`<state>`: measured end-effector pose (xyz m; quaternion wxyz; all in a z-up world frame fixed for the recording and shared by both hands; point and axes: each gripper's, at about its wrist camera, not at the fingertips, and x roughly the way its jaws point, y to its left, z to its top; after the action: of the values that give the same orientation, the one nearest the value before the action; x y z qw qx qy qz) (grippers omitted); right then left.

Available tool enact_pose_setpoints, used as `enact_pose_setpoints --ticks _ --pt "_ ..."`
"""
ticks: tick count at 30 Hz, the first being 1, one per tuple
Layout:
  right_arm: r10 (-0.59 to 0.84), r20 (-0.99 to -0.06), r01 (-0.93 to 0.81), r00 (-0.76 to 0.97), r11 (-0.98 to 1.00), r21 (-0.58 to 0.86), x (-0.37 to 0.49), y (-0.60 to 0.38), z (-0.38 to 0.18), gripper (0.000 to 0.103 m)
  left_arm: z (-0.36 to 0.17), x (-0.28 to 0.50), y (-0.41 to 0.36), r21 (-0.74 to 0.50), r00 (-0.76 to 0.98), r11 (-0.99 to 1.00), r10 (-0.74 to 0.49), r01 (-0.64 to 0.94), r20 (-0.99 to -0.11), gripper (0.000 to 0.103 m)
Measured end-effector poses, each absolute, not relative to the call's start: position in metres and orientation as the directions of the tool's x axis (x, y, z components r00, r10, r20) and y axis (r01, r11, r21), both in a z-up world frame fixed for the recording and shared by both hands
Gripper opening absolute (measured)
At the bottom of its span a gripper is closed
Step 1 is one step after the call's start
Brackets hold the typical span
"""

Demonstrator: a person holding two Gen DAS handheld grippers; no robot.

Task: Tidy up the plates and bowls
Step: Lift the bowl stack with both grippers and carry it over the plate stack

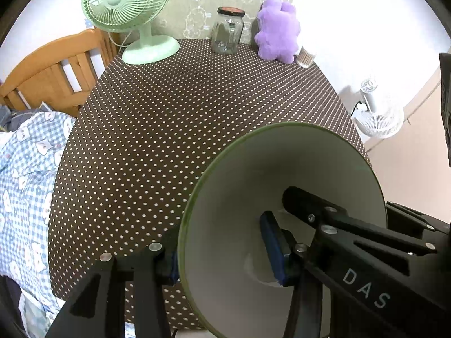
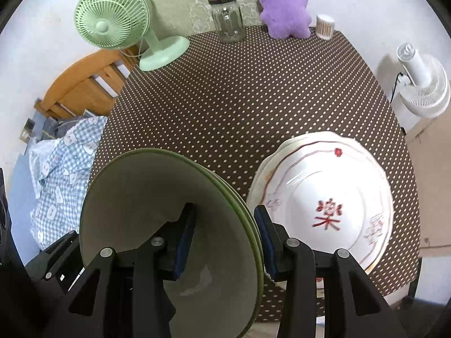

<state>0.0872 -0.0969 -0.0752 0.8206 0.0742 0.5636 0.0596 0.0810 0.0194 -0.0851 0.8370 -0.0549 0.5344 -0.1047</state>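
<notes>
A green bowl [image 1: 304, 174] is held above the near edge of the polka-dot table [image 1: 183, 118]. My left gripper [image 1: 222, 256] is shut on its left wall, one finger inside and one outside. In the right wrist view my right gripper [image 2: 224, 239] straddles the right rim of the green bowls [image 2: 146, 191], which show as two or three nested rims; its pads sit close to the wall on both sides. The other gripper's black finger also shows inside the bowl in the left wrist view [image 1: 324, 214]. White plates with red characters [image 2: 327, 197] are stacked on the table to the right.
At the table's far edge stand a green desk fan [image 2: 118, 22], a glass jar [image 2: 227, 19], a purple plush toy [image 2: 284, 5] and a cotton-swab tub [image 2: 324, 26]. A wooden chair [image 1: 56, 70] with checked cloth [image 1: 25, 169] is at left. A white fan [image 2: 422, 84] stands on the floor at right.
</notes>
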Motion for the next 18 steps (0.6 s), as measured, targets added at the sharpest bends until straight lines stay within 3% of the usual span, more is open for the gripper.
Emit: enact_pose_setpoints --ticks 18 --pt "0.186 -0.917 -0.019 0.352 0.981 0.192 0.09 -0.176 -0.066 0.046 -0.078 0.092 -0.055 -0.195 0.408 0.974 -0.224 0.112 -0.885 0.049"
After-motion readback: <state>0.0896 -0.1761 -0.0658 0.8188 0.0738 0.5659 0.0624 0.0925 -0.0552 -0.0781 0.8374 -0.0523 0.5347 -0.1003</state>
